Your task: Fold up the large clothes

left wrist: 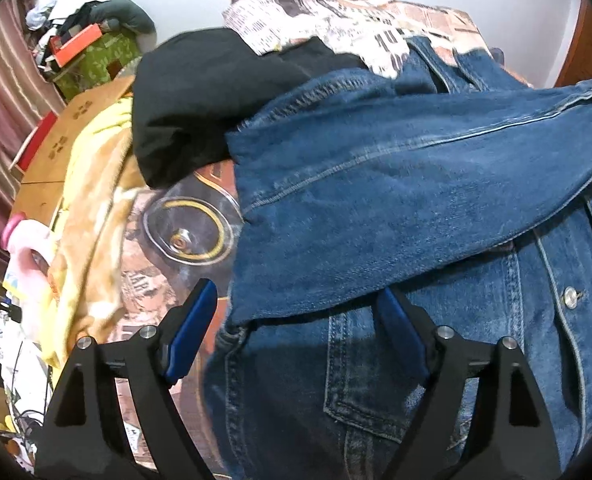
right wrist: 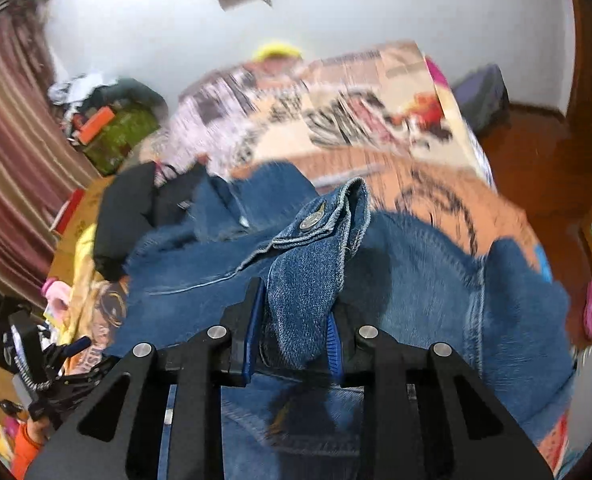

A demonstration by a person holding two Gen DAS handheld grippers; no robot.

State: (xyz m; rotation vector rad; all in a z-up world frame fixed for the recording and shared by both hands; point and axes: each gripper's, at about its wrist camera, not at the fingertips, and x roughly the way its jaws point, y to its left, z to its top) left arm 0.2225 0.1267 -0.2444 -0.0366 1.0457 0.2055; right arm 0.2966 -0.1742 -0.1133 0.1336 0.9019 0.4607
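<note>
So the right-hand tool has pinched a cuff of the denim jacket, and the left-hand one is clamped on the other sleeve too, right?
Not quite. The right gripper is indeed shut on a buttoned cuff of the denim jacket. But the left gripper is not clamped on anything: the left wrist view shows its jaws standing wide apart, with the folded sleeve lying loose just beyond them.

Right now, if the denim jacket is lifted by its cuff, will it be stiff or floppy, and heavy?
The denim jacket will probably droop: its cuff already bends over between the right gripper pads. The thick seamed cloth looks fairly heavy. It seems unlikely to slip; the weave looks coarse.
</note>
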